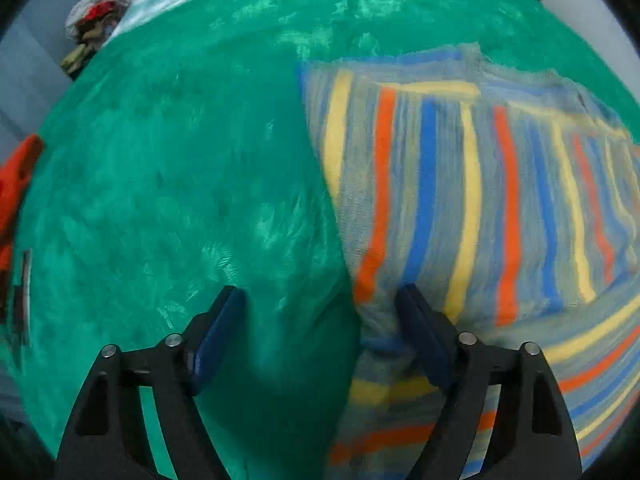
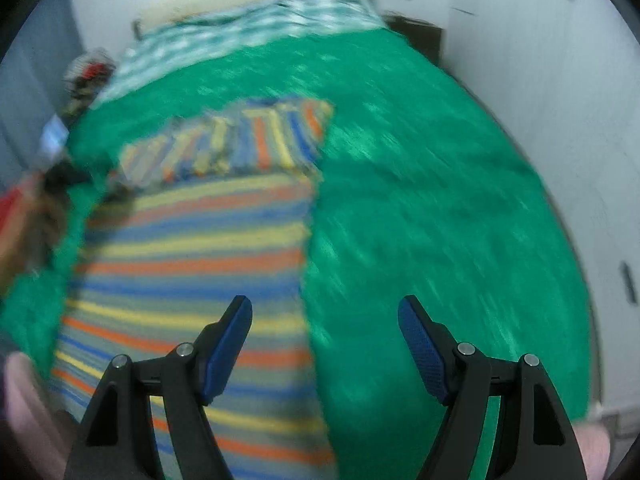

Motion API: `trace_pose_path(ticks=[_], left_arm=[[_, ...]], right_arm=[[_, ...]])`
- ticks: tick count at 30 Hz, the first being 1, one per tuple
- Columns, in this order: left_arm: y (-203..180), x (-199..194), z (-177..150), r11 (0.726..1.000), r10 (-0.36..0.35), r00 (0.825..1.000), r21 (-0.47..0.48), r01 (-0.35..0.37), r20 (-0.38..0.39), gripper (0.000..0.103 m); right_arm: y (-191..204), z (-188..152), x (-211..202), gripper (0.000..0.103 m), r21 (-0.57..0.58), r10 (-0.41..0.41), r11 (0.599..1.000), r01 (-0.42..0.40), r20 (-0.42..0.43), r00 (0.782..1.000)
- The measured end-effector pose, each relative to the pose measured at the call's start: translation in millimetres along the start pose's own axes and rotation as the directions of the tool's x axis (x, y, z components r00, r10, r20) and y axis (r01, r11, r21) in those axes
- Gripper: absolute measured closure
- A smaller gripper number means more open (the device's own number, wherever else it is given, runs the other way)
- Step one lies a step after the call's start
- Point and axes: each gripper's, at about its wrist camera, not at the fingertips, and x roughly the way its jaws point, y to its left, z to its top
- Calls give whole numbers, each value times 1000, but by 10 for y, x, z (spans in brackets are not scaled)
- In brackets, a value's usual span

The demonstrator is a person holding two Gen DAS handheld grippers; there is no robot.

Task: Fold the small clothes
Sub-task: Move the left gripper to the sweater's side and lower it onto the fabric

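A striped garment [image 1: 460, 200], grey with yellow, orange and blue stripes, lies on a green blanket [image 1: 180, 160]. In the left wrist view it fills the right half, with its left edge running down the middle. My left gripper [image 1: 320, 300] is open, its right finger over the cloth's left edge and its left finger over the blanket. In the right wrist view, which is blurred, the garment [image 2: 192, 260] lies left of centre, with a folded part at its far end. My right gripper [image 2: 324, 312] is open and empty, straddling the garment's right edge above it.
The green blanket [image 2: 440, 220] covers a bed with a patterned sheet [image 2: 248, 28] at the far end. A pile of clothes [image 1: 96, 20] sits beyond the bed's far left corner. A red item [image 1: 16, 184] lies at the left edge. White walls [image 2: 560, 80] close in on the right.
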Motion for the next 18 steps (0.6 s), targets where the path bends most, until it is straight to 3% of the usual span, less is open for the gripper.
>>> trace_pose_path(ticks=[2, 3, 6, 10, 13, 16, 18], left_arm=[[169, -126, -52, 998, 18, 1000, -68, -17, 7, 13], [223, -212, -77, 995, -8, 1000, -96, 9, 13, 13], [248, -591, -285, 995, -2, 998, -102, 9, 69, 15], [-92, -1071, -920, 990, -140, 986, 11, 139, 90, 15], [-568, -1249, -1663, 961, -224, 974, 172, 217, 23, 15], [-836, -1166, -2342, 947, -134, 987, 284, 154, -87, 15], [-842, -1268, -2672, 963, -74, 996, 255, 85, -54, 14]], right_arm=[[49, 226, 26, 28, 18, 90, 996, -90, -1, 996], [63, 316, 52, 28, 26, 118, 993, -117, -9, 993], [133, 425, 225, 28, 10, 116, 993, -116, -100, 988], [271, 234, 388, 28, -36, 111, 992, -120, -180, 977], [415, -105, 407, 28, -68, 142, 984, -163, -238, 961], [548, -480, 437, 28, -111, 133, 978, -175, -313, 940], [554, -784, 493, 28, -171, -14, 984, -50, -356, 935]])
